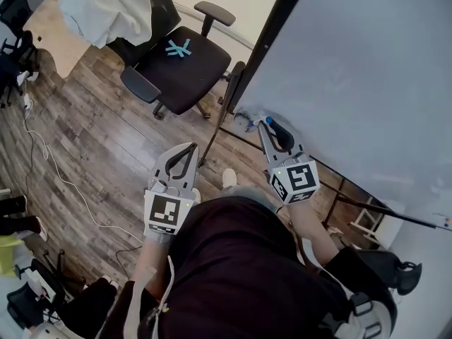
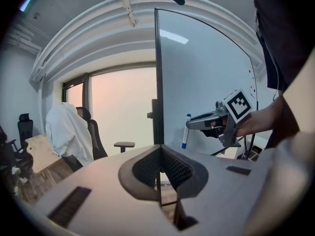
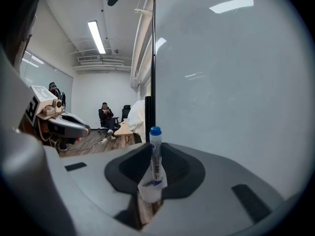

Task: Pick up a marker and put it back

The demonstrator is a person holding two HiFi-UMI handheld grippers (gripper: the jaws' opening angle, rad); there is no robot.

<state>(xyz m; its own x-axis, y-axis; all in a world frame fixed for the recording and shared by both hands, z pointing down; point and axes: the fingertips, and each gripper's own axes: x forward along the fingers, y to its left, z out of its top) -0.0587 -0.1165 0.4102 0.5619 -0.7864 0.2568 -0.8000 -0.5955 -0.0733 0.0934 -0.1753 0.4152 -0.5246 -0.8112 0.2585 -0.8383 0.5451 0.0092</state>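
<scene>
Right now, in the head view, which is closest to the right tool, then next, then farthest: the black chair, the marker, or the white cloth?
1. The marker, gripped in the right tool itself.
2. The black chair, up and to the left.
3. The white cloth, far top left, past the chair.

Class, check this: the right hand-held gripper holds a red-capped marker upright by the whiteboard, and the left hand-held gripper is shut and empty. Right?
Not quite: the marker has a blue cap, not red, as the right gripper view shows. The rest stands: the right hand-held gripper holds it upright by the whiteboard, and the left hand-held gripper is shut and empty.
</scene>
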